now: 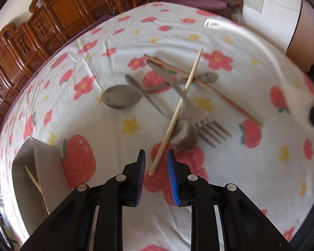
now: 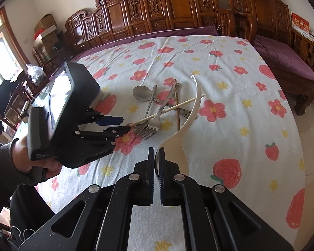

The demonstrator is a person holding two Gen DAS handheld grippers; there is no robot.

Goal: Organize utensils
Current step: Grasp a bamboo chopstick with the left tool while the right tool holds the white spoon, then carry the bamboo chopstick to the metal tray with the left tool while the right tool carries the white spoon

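Carved wooden benches (image 2: 178,6) ring a table (image 2: 251,125) draped in a white cloth printed with flowers and strawberries. On that cloth I see the utensil pile: a pale chopstick (image 1: 176,110) lies across it, its long axis running from near my left tongs (image 1: 156,153) up and away to the right, its near tip resting between the two blue pads. Those left tongs are open, with nothing gripped. Under the chopstick lies a fork (image 1: 201,117), tines pointing toward me and to the right, and a round metal spoon (image 1: 121,98) sits to the left, bowl leftward. A darker pair of chopsticks (image 1: 203,84) slants across the far side of the heap.

My right tongs (image 2: 156,152) are closed on a white spoon (image 2: 190,115), pinching its bowl edge; the long curved handle arcs up and away, above the table.

Only the left view shows a grey tray (image 1: 31,167) at the lower left with a pale stick inside it. Only the right view shows the left tongs from outside, held by a gloved hand (image 2: 37,161), their tips at the chopstick's end. In the left view the white spoon is just a blurred streak (image 1: 251,37).
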